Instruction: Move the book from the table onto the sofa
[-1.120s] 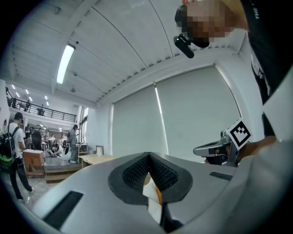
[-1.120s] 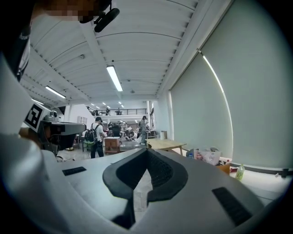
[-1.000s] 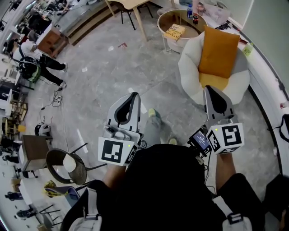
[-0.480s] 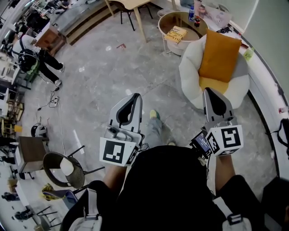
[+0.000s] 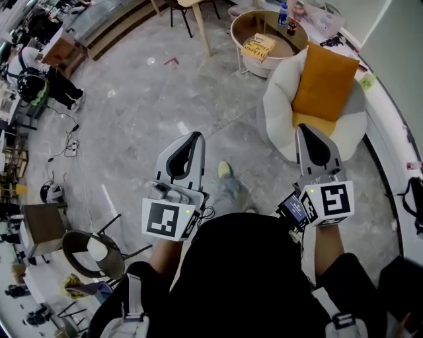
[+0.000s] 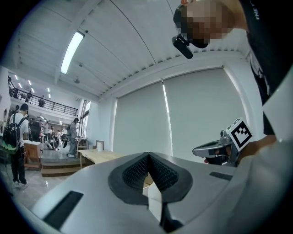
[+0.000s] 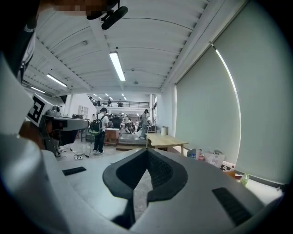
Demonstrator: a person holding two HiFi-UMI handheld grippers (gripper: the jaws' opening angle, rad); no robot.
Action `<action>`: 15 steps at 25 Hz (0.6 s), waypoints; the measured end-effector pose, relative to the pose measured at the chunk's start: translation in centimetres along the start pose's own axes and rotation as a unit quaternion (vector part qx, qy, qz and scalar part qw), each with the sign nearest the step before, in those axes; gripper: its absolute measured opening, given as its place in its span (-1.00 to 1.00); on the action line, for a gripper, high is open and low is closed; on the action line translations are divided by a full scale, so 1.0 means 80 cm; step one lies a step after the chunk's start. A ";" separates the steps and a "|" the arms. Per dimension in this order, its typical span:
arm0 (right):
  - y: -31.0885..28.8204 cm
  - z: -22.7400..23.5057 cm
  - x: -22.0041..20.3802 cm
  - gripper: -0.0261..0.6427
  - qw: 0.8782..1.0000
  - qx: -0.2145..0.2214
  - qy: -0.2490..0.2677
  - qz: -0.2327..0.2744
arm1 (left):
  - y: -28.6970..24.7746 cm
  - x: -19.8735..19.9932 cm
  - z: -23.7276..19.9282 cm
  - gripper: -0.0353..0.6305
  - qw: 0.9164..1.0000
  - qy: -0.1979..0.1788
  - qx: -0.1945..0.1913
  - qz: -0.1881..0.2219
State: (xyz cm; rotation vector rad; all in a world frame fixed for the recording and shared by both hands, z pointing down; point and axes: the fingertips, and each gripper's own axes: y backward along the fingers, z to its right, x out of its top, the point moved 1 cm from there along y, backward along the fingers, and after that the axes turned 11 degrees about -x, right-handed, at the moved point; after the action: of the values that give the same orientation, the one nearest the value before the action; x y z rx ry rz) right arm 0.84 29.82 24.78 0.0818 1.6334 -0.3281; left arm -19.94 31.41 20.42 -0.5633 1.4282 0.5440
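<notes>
Yellow book (image 5: 258,46) lies flat on the round surface (image 5: 279,45) at the top of the head view, untouched and well apart from both grippers. Left gripper (image 5: 195,136) and right gripper (image 5: 305,128) are held out over the floor (image 5: 165,92). Both sets of fingers (image 6: 130,172) are pressed together, with nothing between them in either gripper view.

Risks, as I judge them:
- Closed fingers. Reaching the book like that only shoves it. It sits toward the near rim, so a shove could send it to the floor. Open before the reach.
- Blue bottle (image 5: 283,13) and small dark bottle (image 5: 291,28) stand near the book on the same surface. A wide sweep from that side could tip them.
- Flat book means little to pinch. Thickness is too small to tell from here, probably a thin paperback. It could flex or slip out of a one-edge grip.
- White sofa (image 5: 281,99) stands just beside the surface. Orange cushion (image 5: 325,79) leans across much of it. A book set on the sloped cushion could slide off, so aim for the flat seat.
</notes>
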 end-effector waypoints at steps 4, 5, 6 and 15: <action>-0.033 0.003 0.002 -0.89 1.000 -0.004 -0.007 -0.012 | -0.023 -0.005 -0.027 -0.87 1.000 0.006 -0.005 -0.006; -0.041 0.002 0.003 -0.90 1.000 -0.003 -0.006 -0.013 | -0.027 -0.007 -0.034 -0.87 1.000 0.007 -0.006 -0.008; -0.050 0.001 0.004 -0.89 1.000 -0.001 -0.005 -0.013 | -0.032 -0.008 -0.041 -0.87 1.000 0.009 -0.006 -0.010; -0.128 -0.010 0.021 -0.90 1.000 0.002 -0.007 -0.015 | -0.070 -0.006 -0.115 -0.87 1.000 0.013 -0.007 -0.002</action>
State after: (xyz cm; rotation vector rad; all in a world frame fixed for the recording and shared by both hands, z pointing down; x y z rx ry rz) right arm -2.64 20.02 24.85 0.0577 1.6218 -0.3538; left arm -23.22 21.17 20.53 -0.5871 1.4488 0.5449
